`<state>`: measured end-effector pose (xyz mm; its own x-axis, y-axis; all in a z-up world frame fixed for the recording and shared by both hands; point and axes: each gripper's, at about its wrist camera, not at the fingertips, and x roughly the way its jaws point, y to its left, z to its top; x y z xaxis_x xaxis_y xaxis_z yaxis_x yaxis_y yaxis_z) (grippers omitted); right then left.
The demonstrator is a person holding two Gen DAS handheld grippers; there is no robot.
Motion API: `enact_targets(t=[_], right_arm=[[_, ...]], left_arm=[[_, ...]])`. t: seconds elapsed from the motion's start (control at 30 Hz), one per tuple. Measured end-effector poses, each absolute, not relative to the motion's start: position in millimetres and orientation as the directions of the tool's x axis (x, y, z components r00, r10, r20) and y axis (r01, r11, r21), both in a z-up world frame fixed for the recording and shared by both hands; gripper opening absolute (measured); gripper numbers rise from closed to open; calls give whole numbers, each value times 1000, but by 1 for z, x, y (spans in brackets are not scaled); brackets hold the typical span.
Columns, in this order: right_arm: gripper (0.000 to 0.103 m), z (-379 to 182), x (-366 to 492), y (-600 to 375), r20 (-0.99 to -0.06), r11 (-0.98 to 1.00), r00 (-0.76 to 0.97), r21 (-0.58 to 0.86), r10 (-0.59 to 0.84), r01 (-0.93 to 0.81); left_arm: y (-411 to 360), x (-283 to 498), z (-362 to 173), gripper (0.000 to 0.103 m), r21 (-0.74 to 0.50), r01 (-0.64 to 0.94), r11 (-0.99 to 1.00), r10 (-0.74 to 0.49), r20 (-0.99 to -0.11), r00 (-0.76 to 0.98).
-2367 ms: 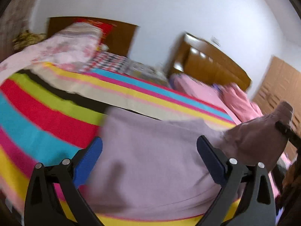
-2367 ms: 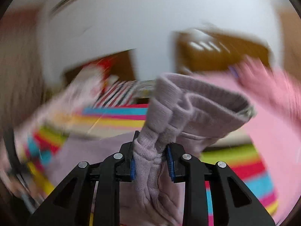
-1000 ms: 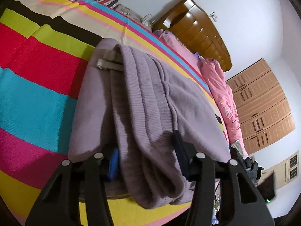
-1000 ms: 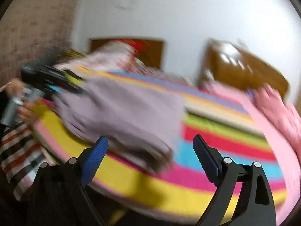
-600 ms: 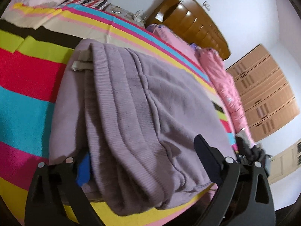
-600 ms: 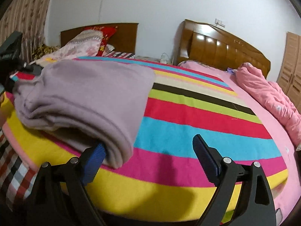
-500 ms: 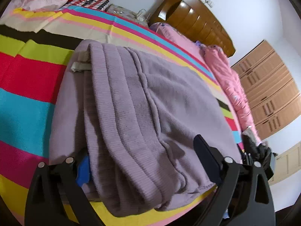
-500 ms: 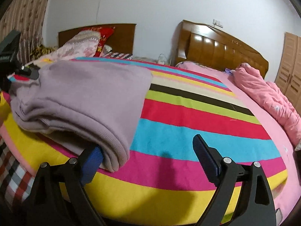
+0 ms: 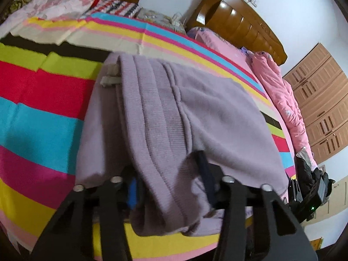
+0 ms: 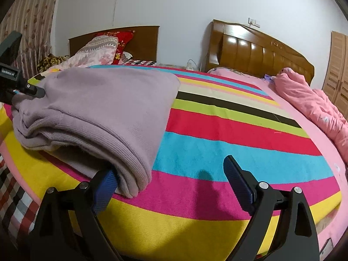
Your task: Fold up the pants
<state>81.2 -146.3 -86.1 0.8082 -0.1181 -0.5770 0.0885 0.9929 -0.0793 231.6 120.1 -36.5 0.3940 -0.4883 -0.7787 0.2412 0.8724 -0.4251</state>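
Lilac pants (image 9: 174, 113) folded in stack on striped blanket (image 9: 39, 113), at bed's near edge. Long axis runs from near edge toward headboard (image 9: 239, 21); ribbed waistband end nearest. Left gripper (image 9: 167, 182) fingers closing around bunched waistband fold. Right gripper (image 10: 169, 180) fingers spread wide, empty, at stack's corner.

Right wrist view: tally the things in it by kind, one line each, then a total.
Lilac pants: 1
Striped bedspread: 1
Pink quilt: 1
Wooden headboards: 2
Pillows: 2
Grippers (right gripper, left gripper): 2
Total: 9
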Motion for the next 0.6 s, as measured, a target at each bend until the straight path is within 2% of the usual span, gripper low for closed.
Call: enact_targets(t=[0.07,0.2,0.43,0.5,0.6], right_arm=[[88,-85,83,-145,-580,992,805,-88,-123,89],[90,-86,84,-143,-583,990,801,-105,-137,94],[90,-82,86,-131,-592,977,781,-182,-200,112],[90,-81,86,-127,-590,971,776,-209,-223,120],[90,-81,86,-125,-587,965,773,-227,-240,128]], left_arm=[[118,230,-27,26,-421,240,875,-484,-768,419],[104,237,10,20,-390,319,864,-499,-752,431],[54,245,144,17,-233,600,766,-574,-668,473],[60,245,152,17,-220,619,754,-580,-666,470],[108,261,107,17,-293,516,805,-549,-698,461]])
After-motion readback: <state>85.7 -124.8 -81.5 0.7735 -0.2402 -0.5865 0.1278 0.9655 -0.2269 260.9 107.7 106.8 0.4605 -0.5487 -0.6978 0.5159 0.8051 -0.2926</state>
